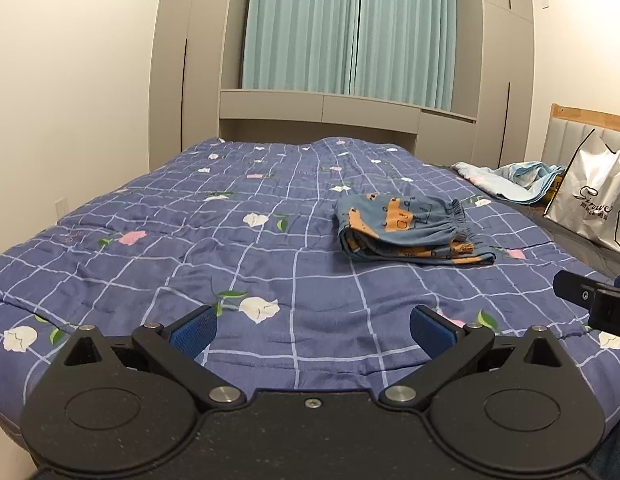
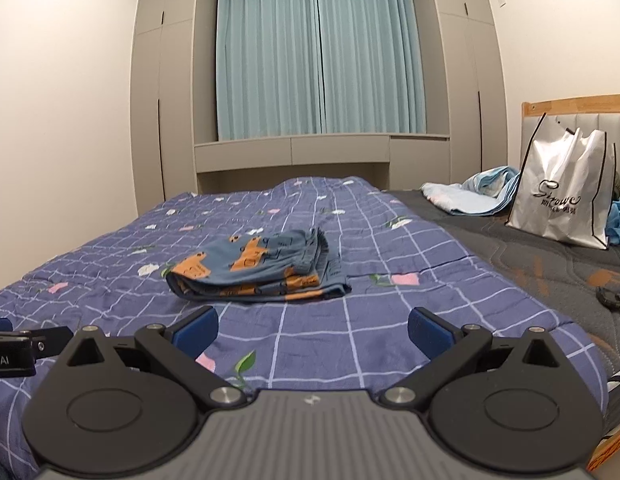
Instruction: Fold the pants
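Note:
Blue pants with an orange print lie folded into a compact bundle on the blue checked floral quilt; they also show in the right wrist view. My left gripper is open and empty, held over the quilt's near part, short of the pants and to their left. My right gripper is open and empty, just short of the pants. Part of the right gripper shows at the right edge of the left wrist view.
A white shopping bag stands at the right by the padded headboard. A crumpled light blue cloth lies beside it on the grey mattress. A small dark object lies near the mattress's right edge. Curtains and cabinets stand behind.

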### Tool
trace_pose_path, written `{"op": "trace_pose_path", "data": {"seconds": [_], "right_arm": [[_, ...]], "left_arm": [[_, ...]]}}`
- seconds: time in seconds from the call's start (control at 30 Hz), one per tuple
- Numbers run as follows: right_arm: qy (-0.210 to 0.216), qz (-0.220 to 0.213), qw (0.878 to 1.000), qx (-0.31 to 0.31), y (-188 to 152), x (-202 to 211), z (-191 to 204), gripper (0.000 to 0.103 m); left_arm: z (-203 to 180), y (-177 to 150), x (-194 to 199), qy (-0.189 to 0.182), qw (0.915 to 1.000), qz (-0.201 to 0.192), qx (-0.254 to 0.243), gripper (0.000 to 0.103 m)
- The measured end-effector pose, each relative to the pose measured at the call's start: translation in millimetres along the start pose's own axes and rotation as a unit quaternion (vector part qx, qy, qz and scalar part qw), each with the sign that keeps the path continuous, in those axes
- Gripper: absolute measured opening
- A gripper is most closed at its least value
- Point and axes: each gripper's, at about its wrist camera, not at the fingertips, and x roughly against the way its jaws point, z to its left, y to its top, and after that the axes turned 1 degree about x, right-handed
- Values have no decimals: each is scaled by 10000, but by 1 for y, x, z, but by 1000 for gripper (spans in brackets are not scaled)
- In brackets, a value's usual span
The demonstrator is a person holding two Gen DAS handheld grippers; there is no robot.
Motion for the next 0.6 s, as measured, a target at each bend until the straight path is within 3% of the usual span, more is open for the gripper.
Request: {"op": "trace_pose_path", "data": {"seconds": [0.6], "right_arm": [[50, 121, 9999, 22, -4, -6, 3, 103]], "left_arm": [[1, -3, -5, 39, 9999, 107, 15, 102]]}}
